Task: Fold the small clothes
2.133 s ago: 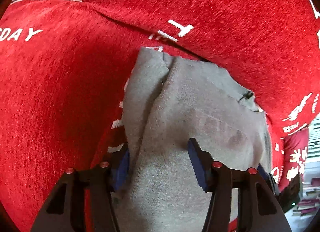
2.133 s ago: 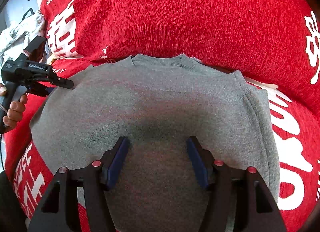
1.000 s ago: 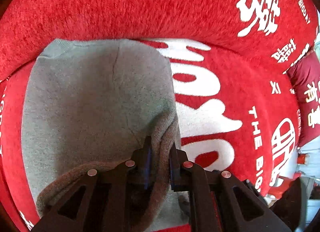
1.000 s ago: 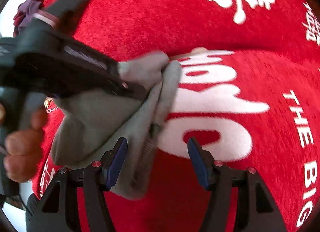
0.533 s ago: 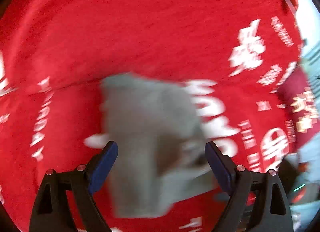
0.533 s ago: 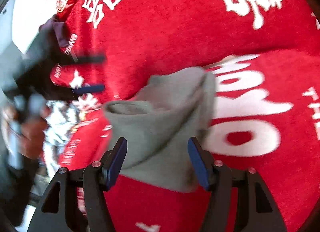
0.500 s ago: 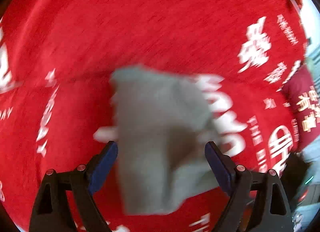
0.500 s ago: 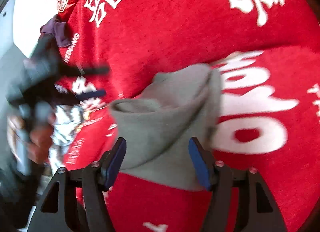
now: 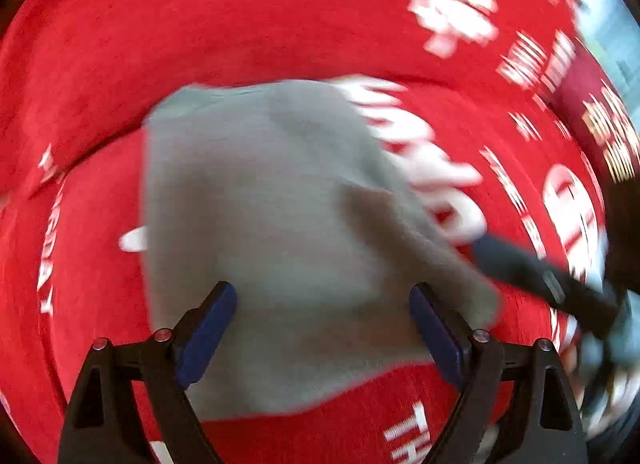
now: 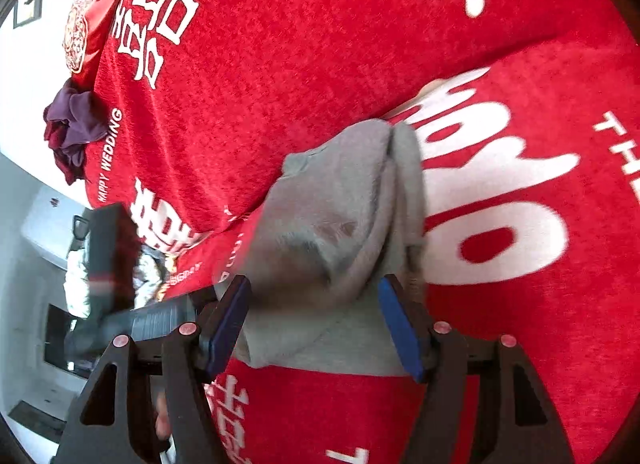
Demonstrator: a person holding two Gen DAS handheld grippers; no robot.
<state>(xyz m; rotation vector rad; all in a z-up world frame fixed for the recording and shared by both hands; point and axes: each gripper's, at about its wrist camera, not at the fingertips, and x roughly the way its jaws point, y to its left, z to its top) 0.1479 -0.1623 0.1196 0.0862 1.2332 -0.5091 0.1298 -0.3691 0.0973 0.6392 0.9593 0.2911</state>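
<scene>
Left claw [image 9: 322, 328] released grey sweater [image 9: 276, 224]; now folded, lying flat.

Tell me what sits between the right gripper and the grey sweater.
Nothing visible. The right gripper hangs open directly over the folded grey sweater on the red cover, no object between them.

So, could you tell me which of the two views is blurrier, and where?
Left wrist view: heavy motion blur smears the grey sweater and the red cover's lettering. Right wrist view: mostly sharp, with blur only at the dark device lower left; fisheye bending in both.
</scene>
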